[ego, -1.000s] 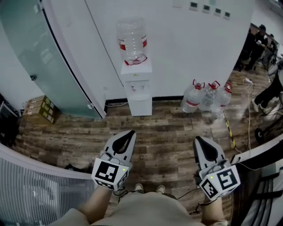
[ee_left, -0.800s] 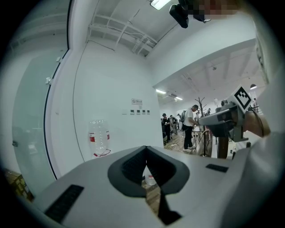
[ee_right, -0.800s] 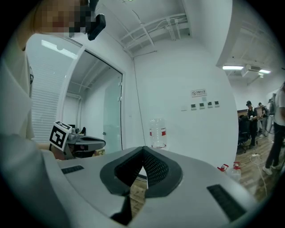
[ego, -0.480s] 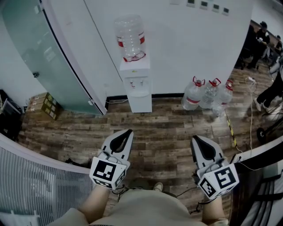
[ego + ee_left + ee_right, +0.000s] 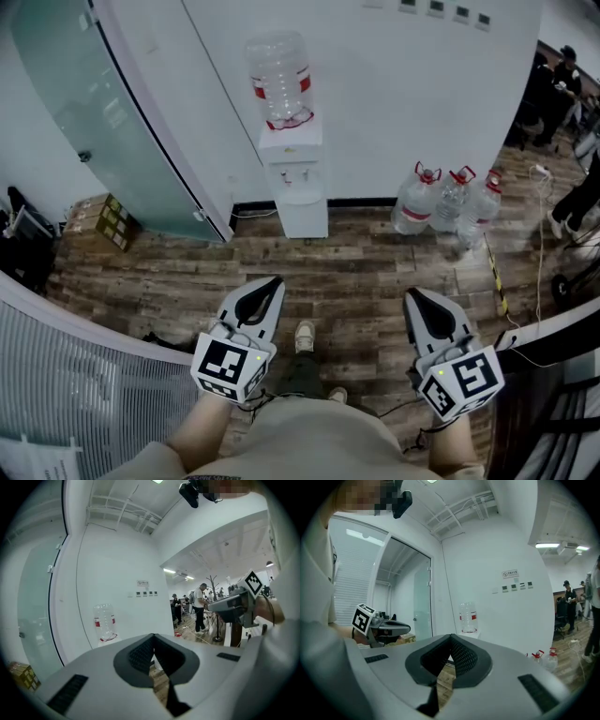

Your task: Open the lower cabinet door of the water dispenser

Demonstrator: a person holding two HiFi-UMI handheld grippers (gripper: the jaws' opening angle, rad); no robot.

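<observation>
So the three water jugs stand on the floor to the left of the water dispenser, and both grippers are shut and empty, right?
No. The three water jugs stand on the floor to the right of the water dispenser, as the head view shows. The left gripper and the right gripper are indeed shut and empty.

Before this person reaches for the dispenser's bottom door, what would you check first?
1. Tall white water dispenser in view, upright: ok.
2. Its lower cabinet door closed, nothing in front of it: ok.
3. Door handle located: cannot tell, too small.
4. Left tongs empty: ok, shut on nothing.
5. Right tongs empty: ok, shut on nothing.
6. Tongs within reach of the door: not ok, brown wood-plank floor lies between.
</observation>
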